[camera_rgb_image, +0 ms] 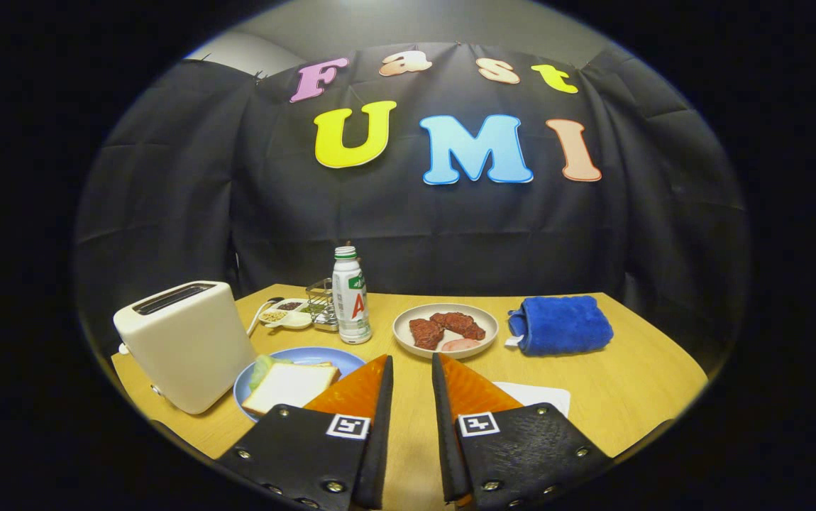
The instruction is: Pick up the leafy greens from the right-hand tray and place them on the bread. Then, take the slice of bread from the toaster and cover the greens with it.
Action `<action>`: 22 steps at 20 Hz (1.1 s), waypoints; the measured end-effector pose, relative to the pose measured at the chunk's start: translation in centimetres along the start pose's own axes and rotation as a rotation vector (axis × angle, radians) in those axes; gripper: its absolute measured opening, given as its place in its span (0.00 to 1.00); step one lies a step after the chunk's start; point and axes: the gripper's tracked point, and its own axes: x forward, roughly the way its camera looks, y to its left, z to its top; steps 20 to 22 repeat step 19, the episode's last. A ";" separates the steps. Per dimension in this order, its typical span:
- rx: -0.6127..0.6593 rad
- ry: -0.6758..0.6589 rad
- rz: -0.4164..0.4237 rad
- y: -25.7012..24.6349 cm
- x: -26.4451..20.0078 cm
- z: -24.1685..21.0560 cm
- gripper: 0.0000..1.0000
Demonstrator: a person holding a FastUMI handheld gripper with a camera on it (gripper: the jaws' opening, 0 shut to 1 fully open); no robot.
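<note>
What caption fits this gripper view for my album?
Open gripper above the table, bread over greens on the plate beside the toaster.

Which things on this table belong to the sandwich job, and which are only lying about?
Job: white toaster, bread slice with green leaf on blue plate, white tray, open gripper.
Lying about: white bottle, plate of red meat, blue cloth, small condiment dishes.

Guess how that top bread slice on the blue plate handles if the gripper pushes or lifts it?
The bread slice looks thin and soft, so probably light and floppy, sagging if pinched at one edge. It sits on leafy greens on the blue plate, so a push likely slides it. The gripper is open, holding nothing.
</note>
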 end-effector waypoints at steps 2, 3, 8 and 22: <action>-0.022 -0.003 -0.012 -1.9 -1.2 -0.1 0.35; -0.036 -0.002 -0.020 -2.9 -2.0 -0.3 0.47; 0.017 -0.130 0.038 -5.3 -4.6 1.4 0.88; 0.200 -0.264 -0.011 -22.0 -9.5 3.3 0.97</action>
